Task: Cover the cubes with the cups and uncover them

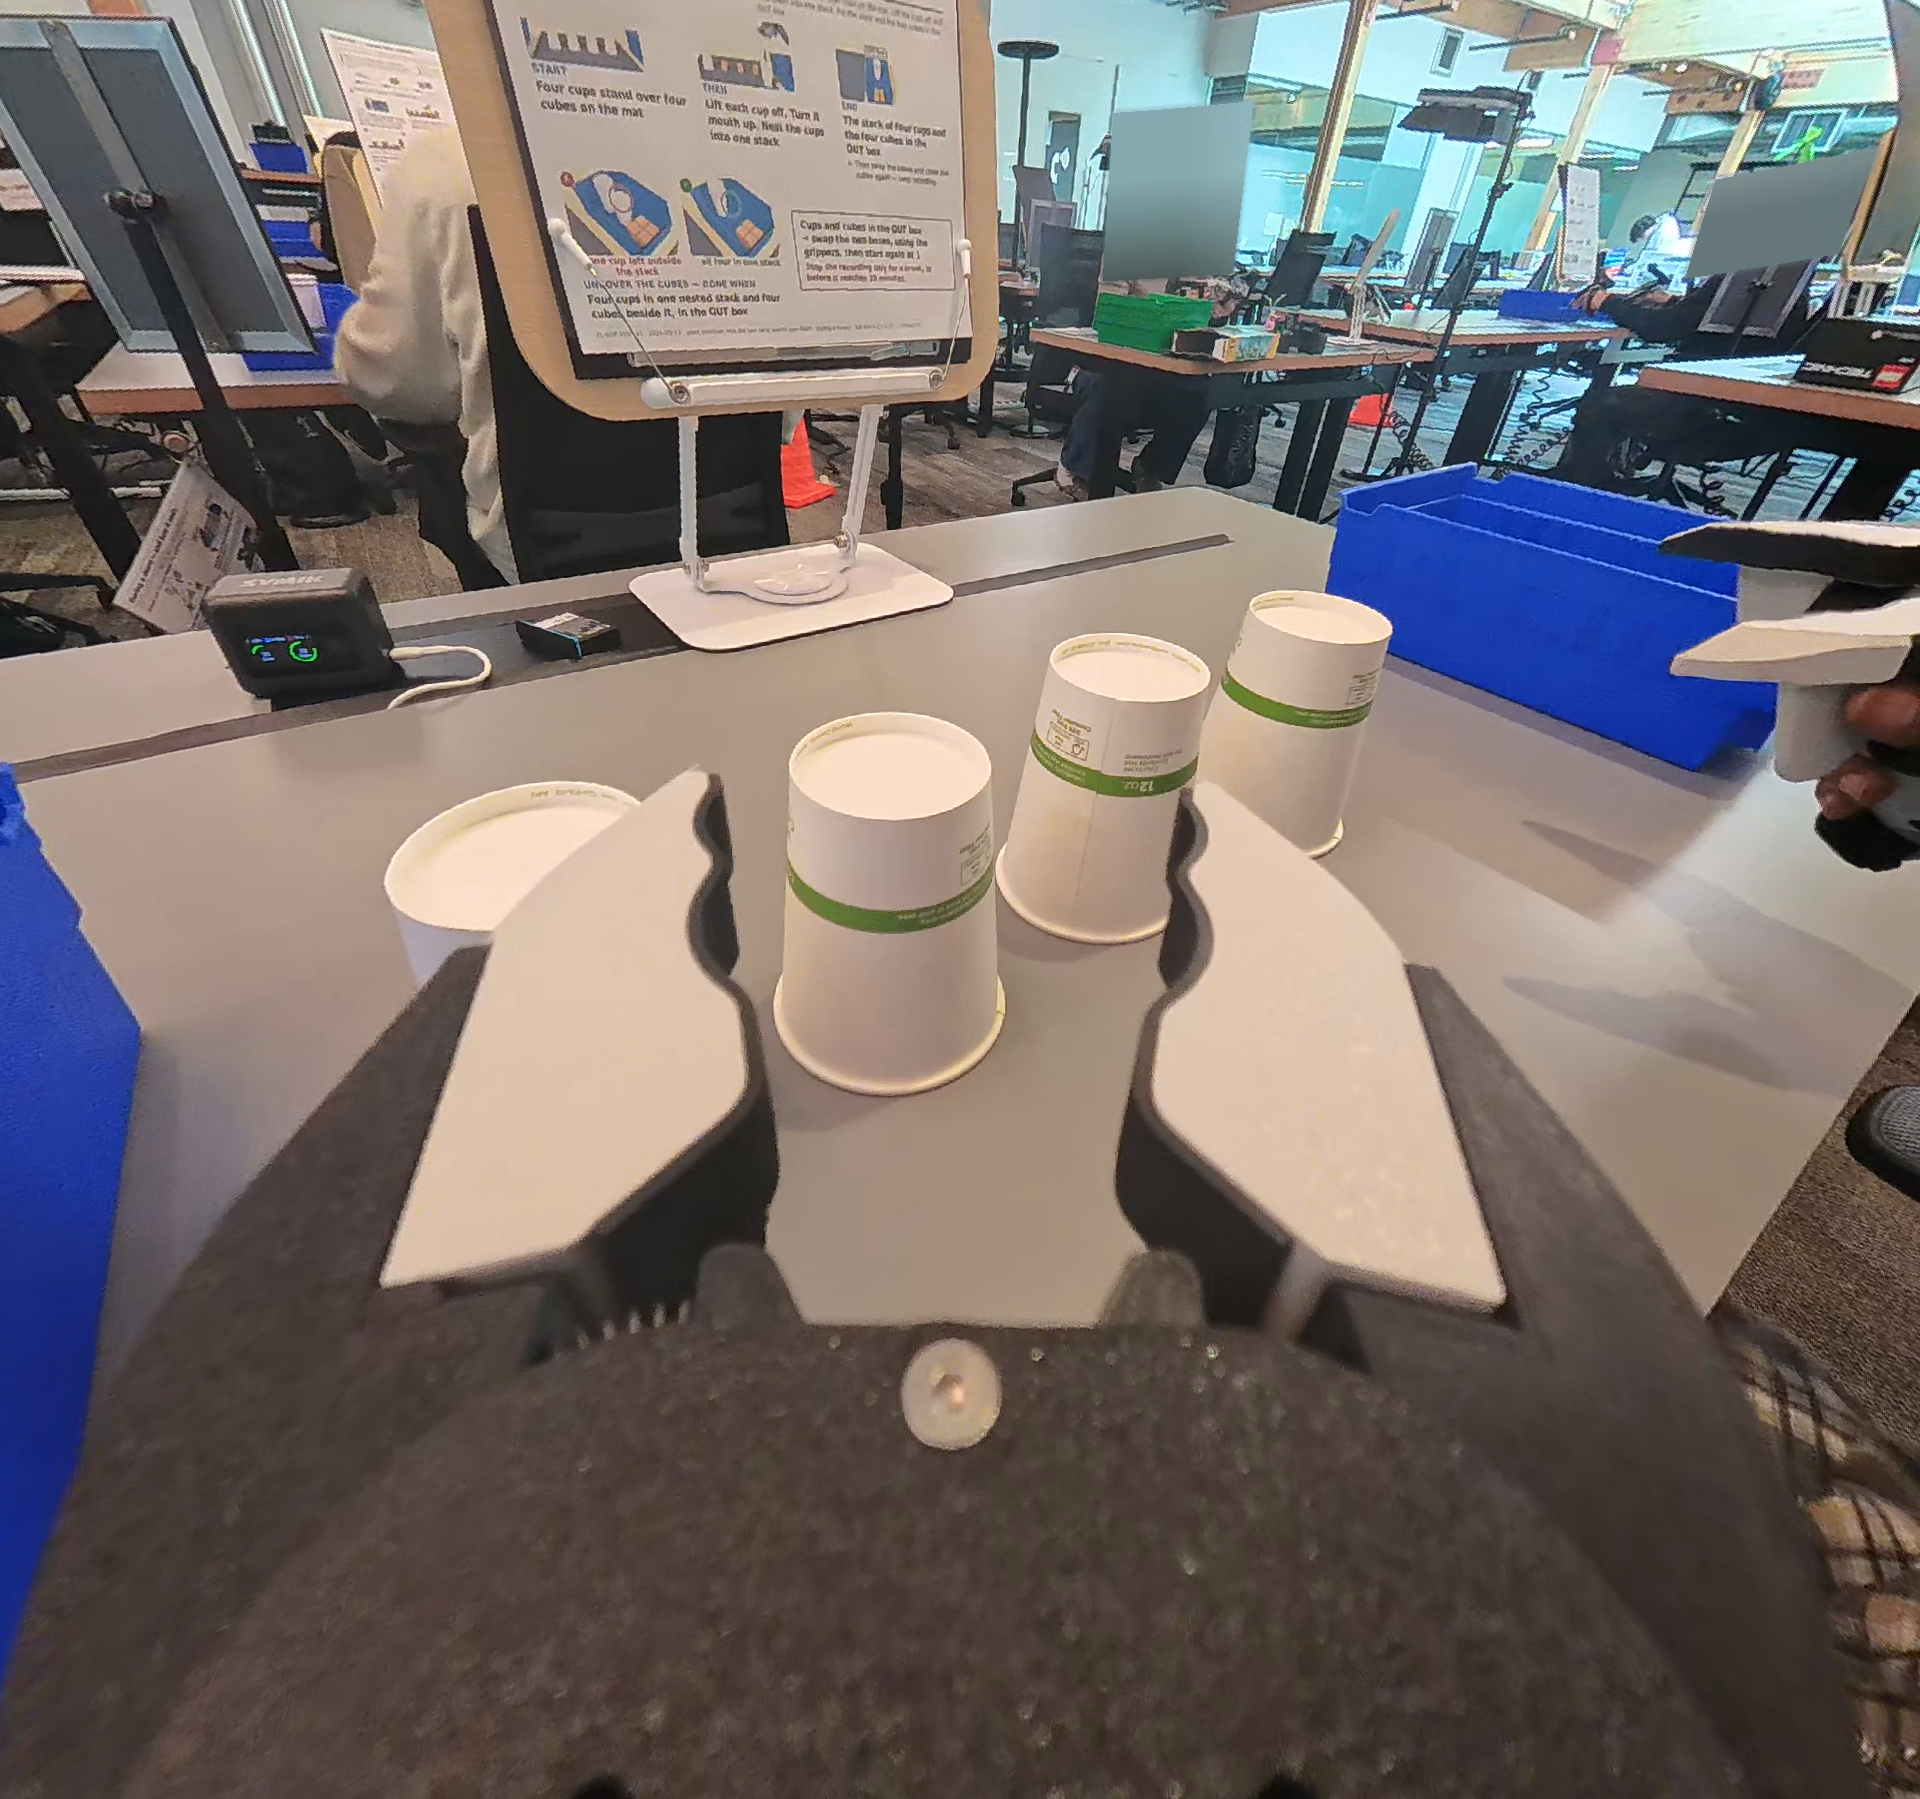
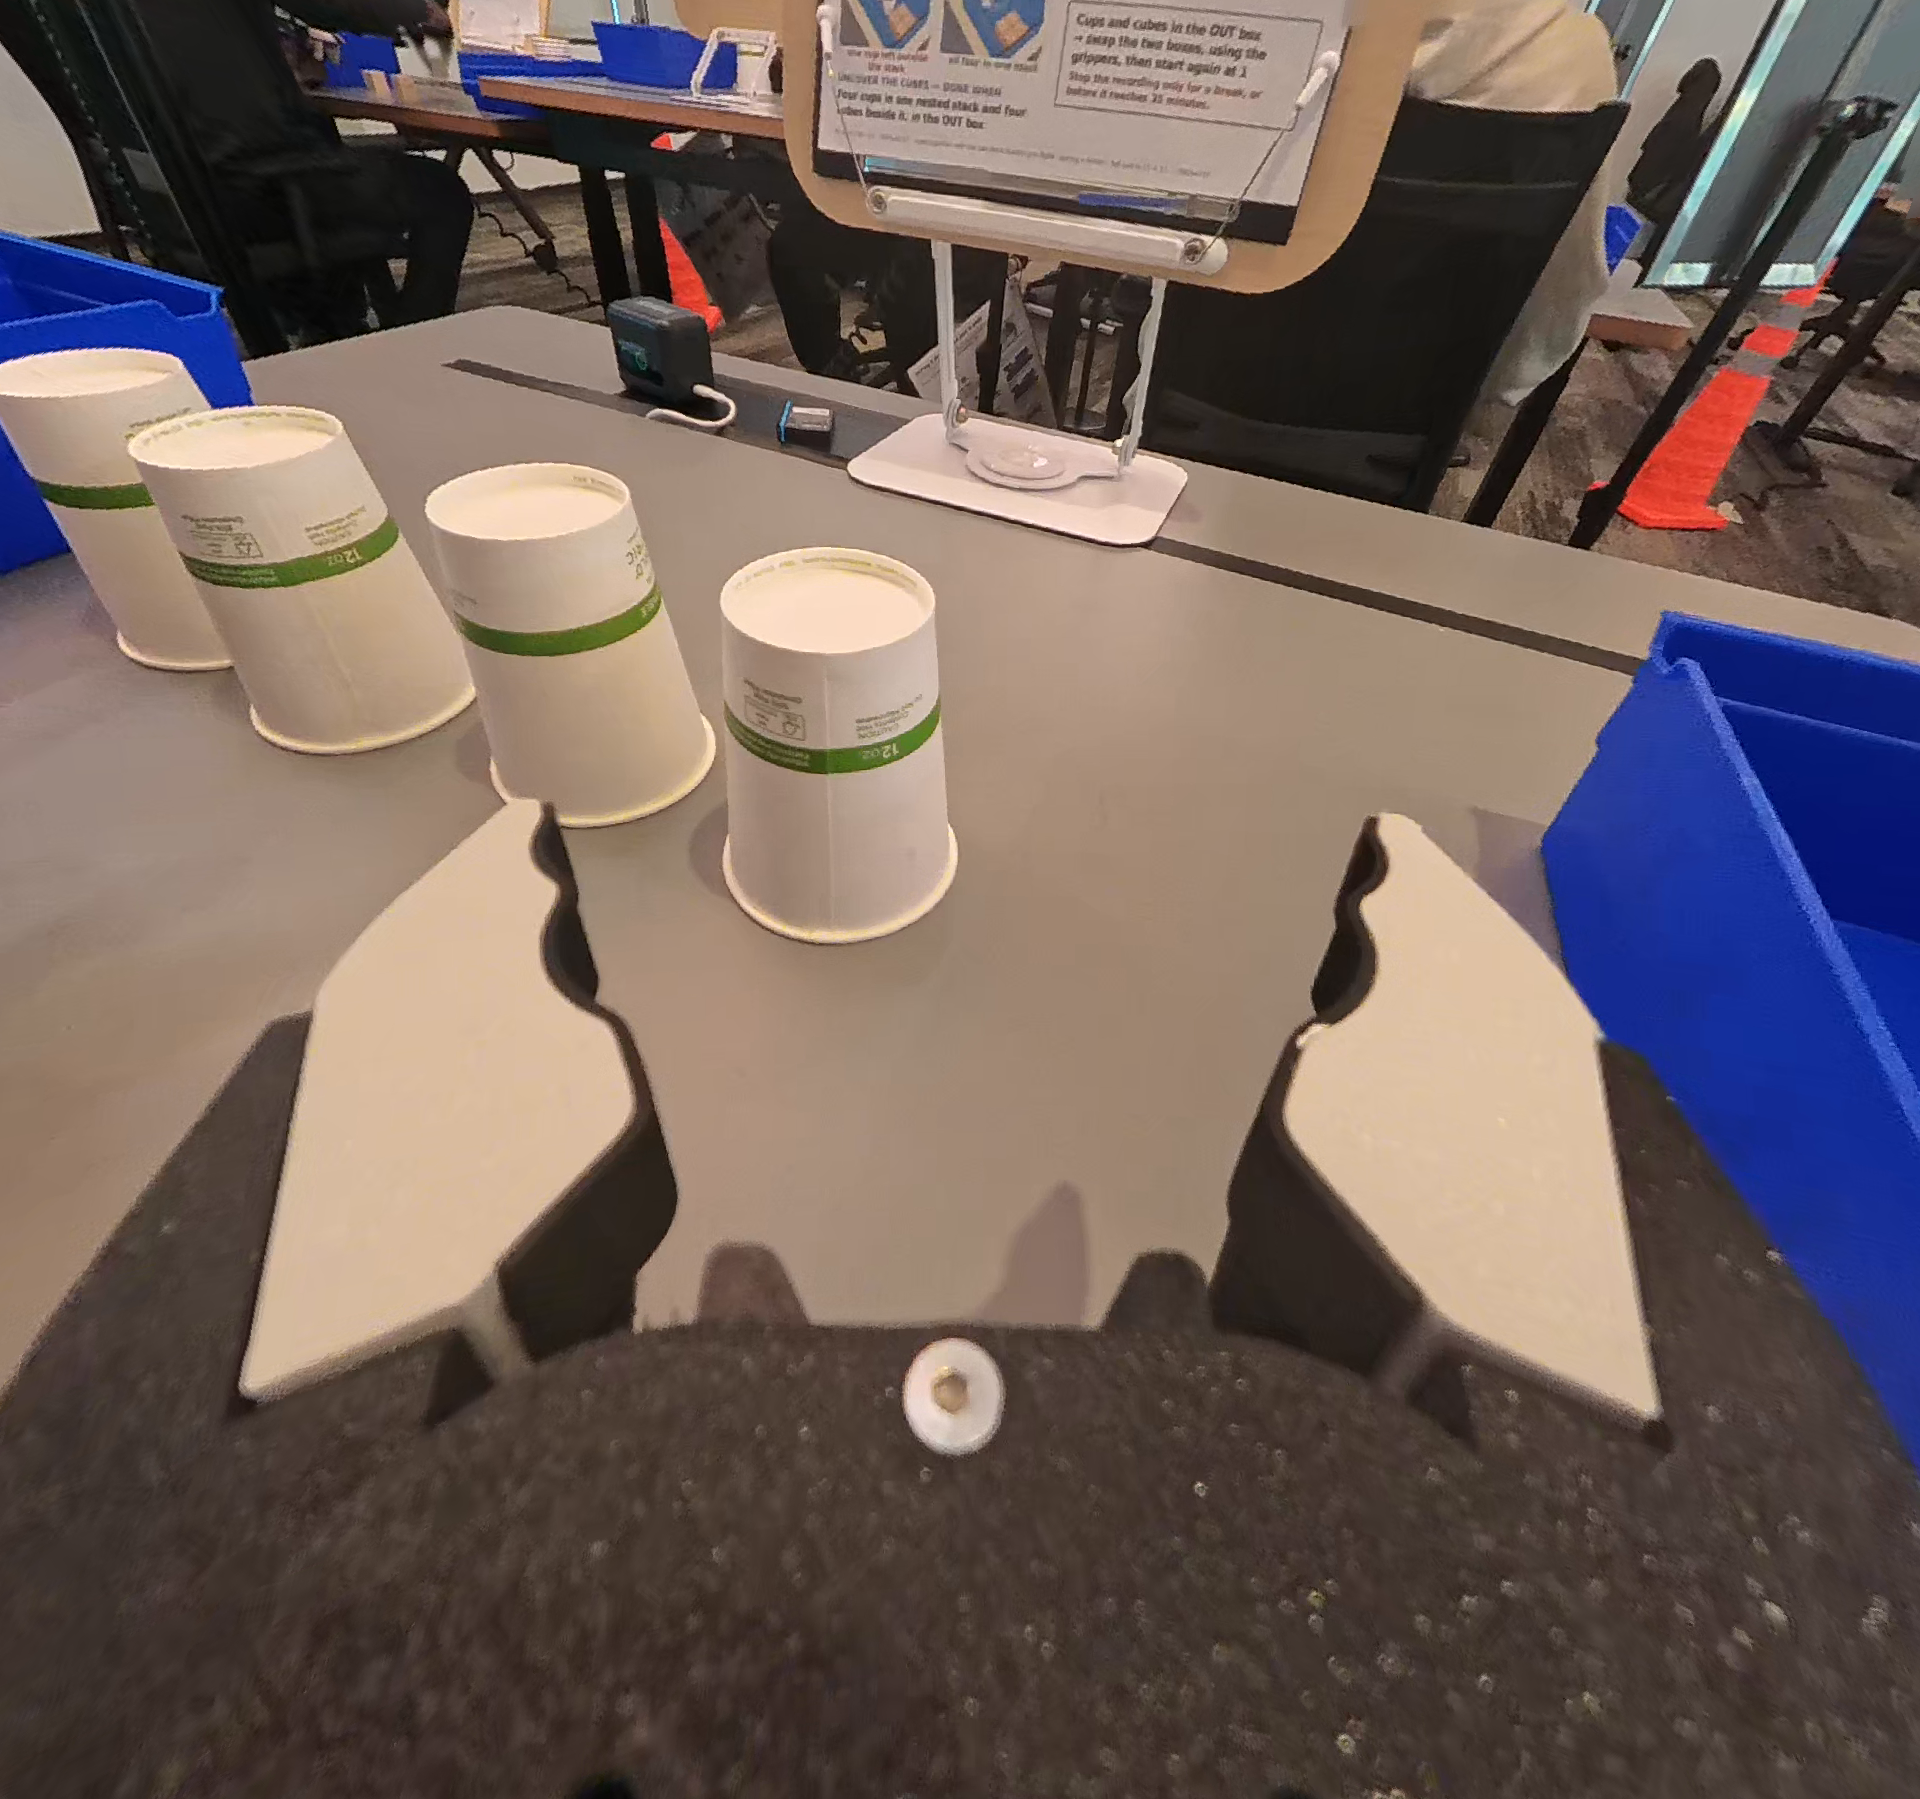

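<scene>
- Grey bench (image 2: pixel 1091 710): bare surface in front of the cups; far edge carries a white stand base (image 2: pixel 1018 482).
- Blue bins (image 2: pixel 1714 918) at left and right bench edges.
- Four inverted paper cups (image 2: pixel 836 752) in a row, mouths down; cubes not visible.
- Left claw (image 1: pixel 951 856): wide open, empty, second cup (image 1: pixel 888 908) between fingers, untouched.
- Right claw (image 2: pixel 956 876): wide open, empty, nearest cup just ahead.
</scene>
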Motion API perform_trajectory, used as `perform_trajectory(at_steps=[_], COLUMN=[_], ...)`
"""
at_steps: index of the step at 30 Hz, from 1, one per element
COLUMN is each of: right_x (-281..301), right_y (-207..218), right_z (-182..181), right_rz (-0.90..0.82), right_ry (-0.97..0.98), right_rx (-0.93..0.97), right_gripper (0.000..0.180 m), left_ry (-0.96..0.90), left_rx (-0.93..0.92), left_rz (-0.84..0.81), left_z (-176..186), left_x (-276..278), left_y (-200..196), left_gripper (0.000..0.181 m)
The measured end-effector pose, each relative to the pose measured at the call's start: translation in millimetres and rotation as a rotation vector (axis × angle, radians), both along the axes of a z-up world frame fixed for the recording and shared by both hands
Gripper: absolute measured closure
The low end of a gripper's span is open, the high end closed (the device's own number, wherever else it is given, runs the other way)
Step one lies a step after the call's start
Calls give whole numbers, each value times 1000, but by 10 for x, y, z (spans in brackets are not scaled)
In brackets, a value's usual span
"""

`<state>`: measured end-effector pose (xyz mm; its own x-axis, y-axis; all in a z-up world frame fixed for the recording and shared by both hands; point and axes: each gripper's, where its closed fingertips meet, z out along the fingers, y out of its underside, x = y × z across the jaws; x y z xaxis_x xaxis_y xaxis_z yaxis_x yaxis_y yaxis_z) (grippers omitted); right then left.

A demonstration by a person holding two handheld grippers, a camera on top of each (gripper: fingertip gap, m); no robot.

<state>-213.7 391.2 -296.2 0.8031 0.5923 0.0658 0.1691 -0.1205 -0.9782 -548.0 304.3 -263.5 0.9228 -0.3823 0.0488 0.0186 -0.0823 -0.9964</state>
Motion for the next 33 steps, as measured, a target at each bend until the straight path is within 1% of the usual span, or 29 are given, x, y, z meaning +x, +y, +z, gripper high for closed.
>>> perform_trajectory(at_steps=[10,16,21,25,28,31,33], right_x=[-74,-120,-271,-417,-537,-658,-713], right_y=[20,84,187,297,341,344,386], right_z=[-39,134,316,406,371,251,142], right_rz=[66,133,268,410,540,672,727], right_ry=[-26,-142,-281,-436,-567,-701,-809], right_rx=[-34,-16,-37,-86,-160,-256,-302], right_gripper=[45,44,43,44,47,50,53], left_ry=[1,3,0,2,3,7,16], left_rx=[2,4,7,18,18,11,7], left_rz=[-39,-48,-52,-51,-54,-62,-66], left_z=[13,39,71,106,105,83,69], left_x=[67,68,74,64,65,81,90], left_y=[-12,-21,-48,-63,-56,-51,-59], left_gripper=[103,103,104,104,104,105,105])
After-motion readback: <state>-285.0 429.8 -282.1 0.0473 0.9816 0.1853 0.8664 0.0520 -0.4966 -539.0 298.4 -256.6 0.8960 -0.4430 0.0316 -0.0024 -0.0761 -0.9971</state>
